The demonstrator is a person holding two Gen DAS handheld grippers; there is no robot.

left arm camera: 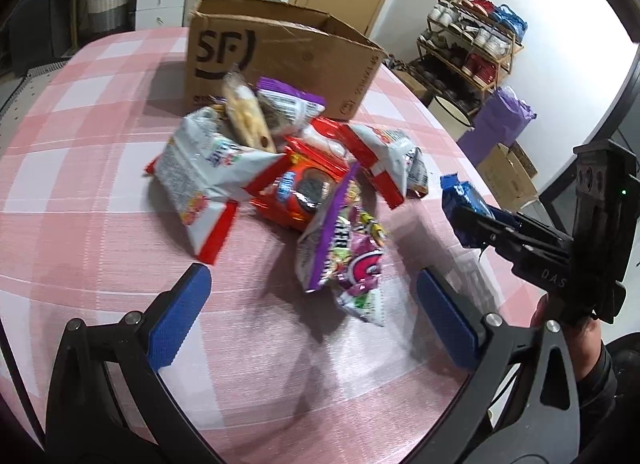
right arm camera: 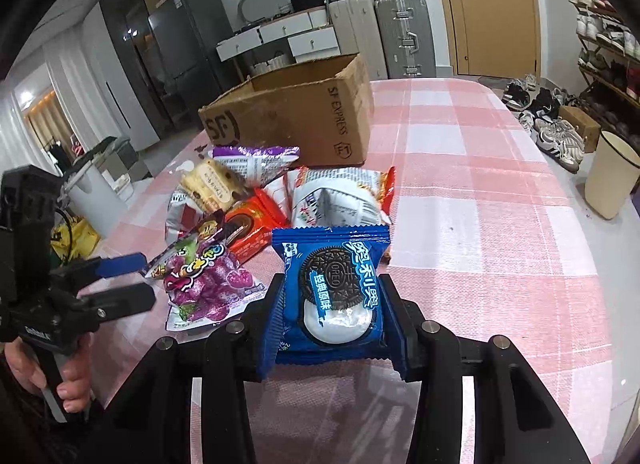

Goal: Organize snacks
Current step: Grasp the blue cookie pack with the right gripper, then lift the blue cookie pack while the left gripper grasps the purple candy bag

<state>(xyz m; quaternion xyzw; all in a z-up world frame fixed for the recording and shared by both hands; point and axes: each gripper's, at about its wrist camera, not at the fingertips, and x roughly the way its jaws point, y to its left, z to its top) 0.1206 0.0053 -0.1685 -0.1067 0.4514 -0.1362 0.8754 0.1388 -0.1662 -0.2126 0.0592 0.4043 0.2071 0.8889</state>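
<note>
R gripper (right arm camera: 332, 312) is clamped on the blue cookie pack (right arm camera: 330, 288), held up above the table (right arm camera: 500, 224). L gripper (left arm camera: 312, 316) has fingers wide apart w/ nothing in them, just near the purple candy bag (left arm camera: 344, 260). The snack pile (left arm camera: 280, 168) sits past that. Far behind stands the open cardboard box (right arm camera: 296, 112), straight ahead and a bit left of the pack, so R hand is the one to drop it in.

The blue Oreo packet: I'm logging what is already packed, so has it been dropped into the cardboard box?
No, the blue Oreo packet is clamped in the right gripper above the tablecloth, short of the cardboard box.
</note>
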